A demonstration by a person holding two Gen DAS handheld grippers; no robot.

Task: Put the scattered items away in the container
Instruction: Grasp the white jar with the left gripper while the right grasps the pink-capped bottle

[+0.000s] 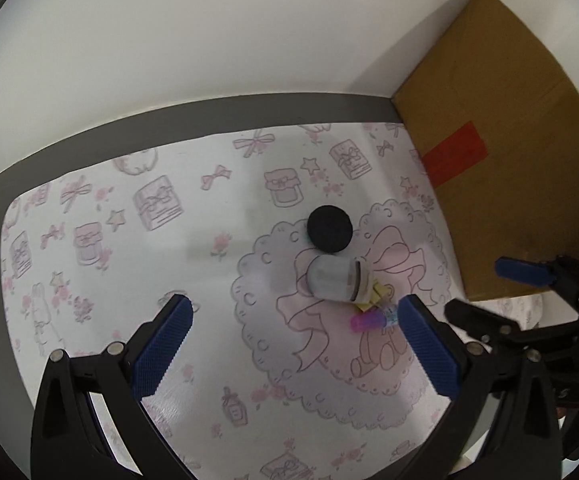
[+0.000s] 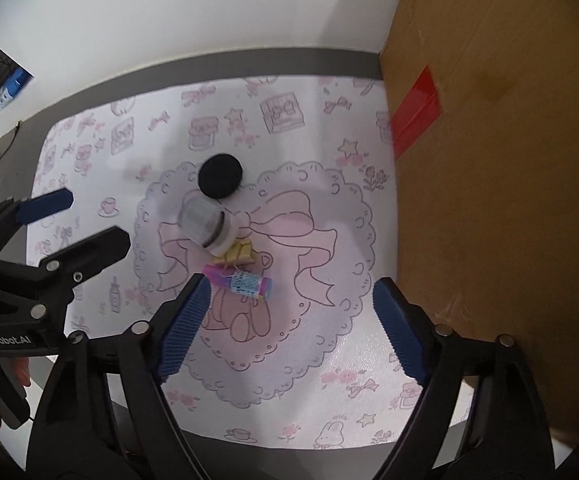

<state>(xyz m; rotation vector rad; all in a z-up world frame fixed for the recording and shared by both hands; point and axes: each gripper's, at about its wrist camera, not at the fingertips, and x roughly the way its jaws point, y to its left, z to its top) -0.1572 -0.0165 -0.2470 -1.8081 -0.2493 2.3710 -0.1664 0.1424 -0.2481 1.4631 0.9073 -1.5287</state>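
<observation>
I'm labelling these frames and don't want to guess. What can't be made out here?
- Box: both views show only its outer side, so the inside is hidden.
- Yellow item: partly under the jar in both views, so it cannot be identified.
- Tube: label print too small to read; in the left wrist view the left gripper's finger covers one end.

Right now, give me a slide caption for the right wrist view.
Open right gripper above a pink tube, clear jar and black disc beside a cardboard box.
</observation>
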